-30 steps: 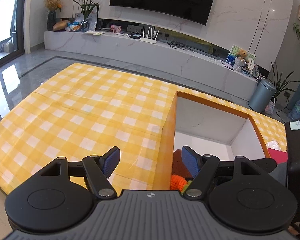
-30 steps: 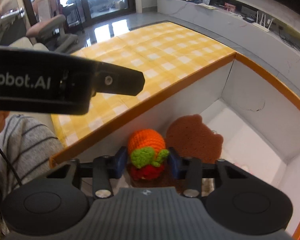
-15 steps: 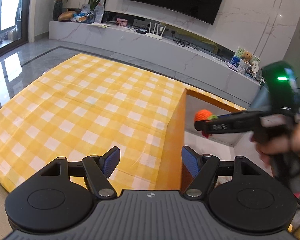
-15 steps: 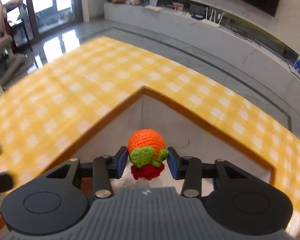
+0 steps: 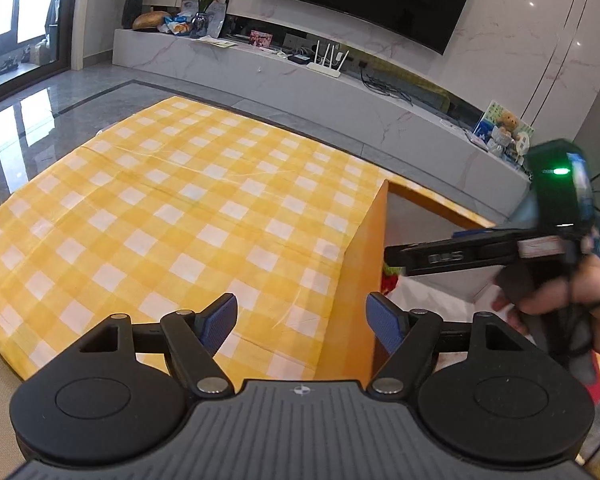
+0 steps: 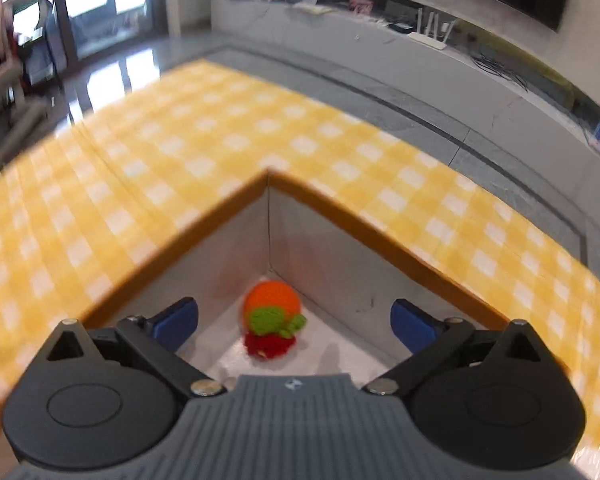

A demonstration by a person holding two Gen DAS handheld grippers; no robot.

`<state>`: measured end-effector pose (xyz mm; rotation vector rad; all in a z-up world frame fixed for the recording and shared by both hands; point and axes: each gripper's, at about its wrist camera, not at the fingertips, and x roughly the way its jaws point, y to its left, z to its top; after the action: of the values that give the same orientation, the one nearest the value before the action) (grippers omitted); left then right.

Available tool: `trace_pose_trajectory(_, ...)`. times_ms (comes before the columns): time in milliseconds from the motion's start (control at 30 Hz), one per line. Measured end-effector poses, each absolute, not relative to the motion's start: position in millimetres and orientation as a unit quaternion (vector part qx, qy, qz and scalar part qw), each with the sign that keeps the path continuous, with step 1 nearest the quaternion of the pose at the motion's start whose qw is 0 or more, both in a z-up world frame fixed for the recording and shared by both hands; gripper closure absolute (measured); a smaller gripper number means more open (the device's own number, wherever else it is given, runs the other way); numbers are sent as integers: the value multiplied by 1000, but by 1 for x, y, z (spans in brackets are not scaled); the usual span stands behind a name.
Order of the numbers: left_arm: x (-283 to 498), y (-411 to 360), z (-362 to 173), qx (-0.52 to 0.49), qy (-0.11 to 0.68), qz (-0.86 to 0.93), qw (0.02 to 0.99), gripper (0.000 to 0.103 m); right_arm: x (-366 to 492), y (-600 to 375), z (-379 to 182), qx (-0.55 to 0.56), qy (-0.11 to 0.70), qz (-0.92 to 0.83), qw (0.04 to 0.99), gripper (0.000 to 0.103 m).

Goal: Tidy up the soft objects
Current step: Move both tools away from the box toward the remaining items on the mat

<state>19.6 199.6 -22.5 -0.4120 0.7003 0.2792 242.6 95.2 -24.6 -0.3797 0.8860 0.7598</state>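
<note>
Change: since a second ago my right gripper point(image 6: 294, 320) swung to the box point(image 6: 324, 248) corner, jaws opening, toy point(image 6: 272, 322) released.
Toy: loose in that corner.
Handling: I judge it light, squashy; pinch the orange ball.
Left gripper point(image 5: 302, 320): spread, empty.

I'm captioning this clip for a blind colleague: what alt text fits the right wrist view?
The right gripper hangs over a corner of an orange-rimmed box, its blue-padded jaws opening wide and clear of a crocheted orange, green and red toy between them, down in the box's corner. The box stands on a yellow checked tablecloth, with a TV wall behind.
</note>
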Motion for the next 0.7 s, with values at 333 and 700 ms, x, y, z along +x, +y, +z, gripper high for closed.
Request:
trace_pose_trajectory(333,15,181,-4,-180,313,136,923,17,187,34,47,-132,408,352,832,3)
trace_pose_trajectory(700,-6,152,37,-148,262,104,948,17,134,-61,92,-112,333,300,887,3)
